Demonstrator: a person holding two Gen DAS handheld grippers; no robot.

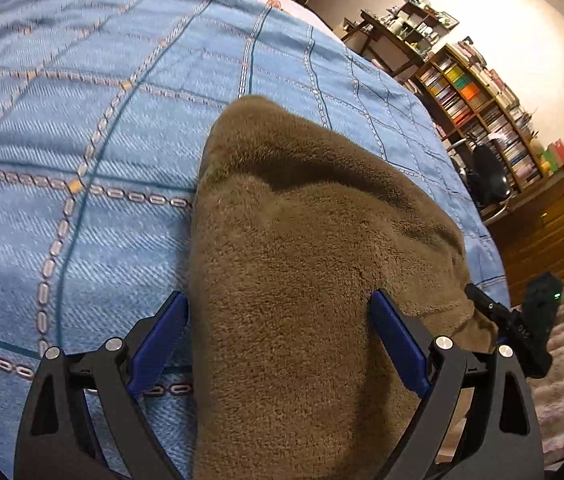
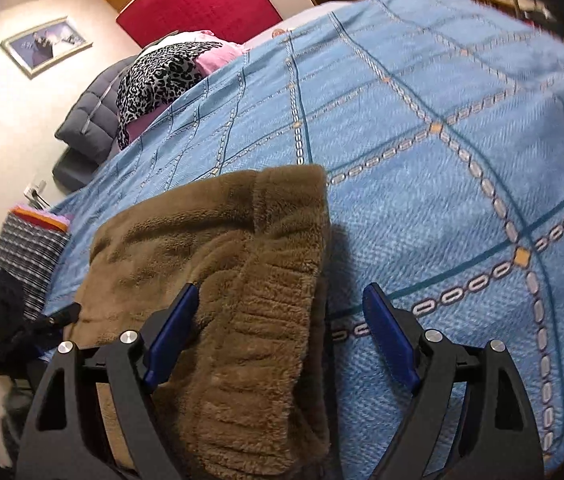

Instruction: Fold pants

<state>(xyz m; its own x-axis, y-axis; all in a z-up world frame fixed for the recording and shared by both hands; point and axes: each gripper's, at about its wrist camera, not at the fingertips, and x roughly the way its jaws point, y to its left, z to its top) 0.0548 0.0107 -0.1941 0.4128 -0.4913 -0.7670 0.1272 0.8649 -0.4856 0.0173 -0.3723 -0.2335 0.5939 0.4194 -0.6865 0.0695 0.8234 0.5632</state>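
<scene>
The brown fleece pants [image 1: 301, 248] lie folded on the blue checked bedspread [image 1: 82, 140]. My left gripper [image 1: 280, 322] is open, its blue pads on either side of the pants' near end, just above the cloth. In the right wrist view the pants [image 2: 218, 248] show their ribbed waistband [image 2: 266, 340] toward me. My right gripper [image 2: 280, 312] is open over the waistband's right edge, left pad above the fleece, right pad above the bedspread [image 2: 461, 160]. The other gripper shows at the right edge of the left wrist view [image 1: 521, 320] and at the left edge of the right wrist view [image 2: 34, 328].
A leopard-print cloth [image 2: 162, 76] and pink fabric [image 2: 214, 58] lie at the bed's far end, with a dark cushion [image 2: 86, 120] beside them. A bookshelf [image 1: 481, 104] and a black chair [image 1: 489, 176] stand beyond the bed's right edge. A striped cloth [image 2: 26, 256] sits left of the bed.
</scene>
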